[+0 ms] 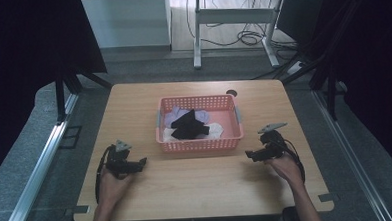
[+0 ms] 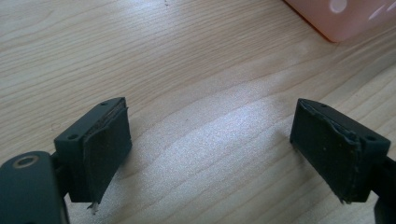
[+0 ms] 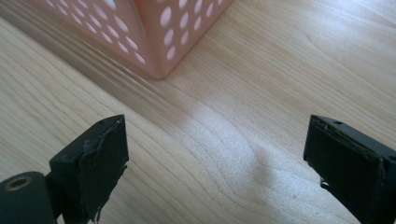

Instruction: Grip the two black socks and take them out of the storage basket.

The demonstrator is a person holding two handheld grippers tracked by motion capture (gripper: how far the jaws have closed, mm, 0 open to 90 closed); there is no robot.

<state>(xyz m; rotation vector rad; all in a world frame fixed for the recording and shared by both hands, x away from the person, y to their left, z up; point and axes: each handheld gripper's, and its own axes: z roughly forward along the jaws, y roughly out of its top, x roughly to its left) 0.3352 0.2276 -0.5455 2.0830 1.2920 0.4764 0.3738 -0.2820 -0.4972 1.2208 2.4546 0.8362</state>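
With both the left gripper (image 1: pixel 142 162) and right gripper (image 1: pixel 249 154) gaping empty, reach over the pink perforated plastic basket's (image 1: pixel 200 145) rim and pinch the black cloth (image 1: pixel 188 125) centrally.

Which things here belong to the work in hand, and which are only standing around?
Belong to the work:
- pink basket
- black cloth and pale cloths inside it
- left gripper, open, holding nothing
- right gripper, open, holding nothing

Only standing around:
- white desk frame behind the table
- cables on the floor
- dark round spot on the table
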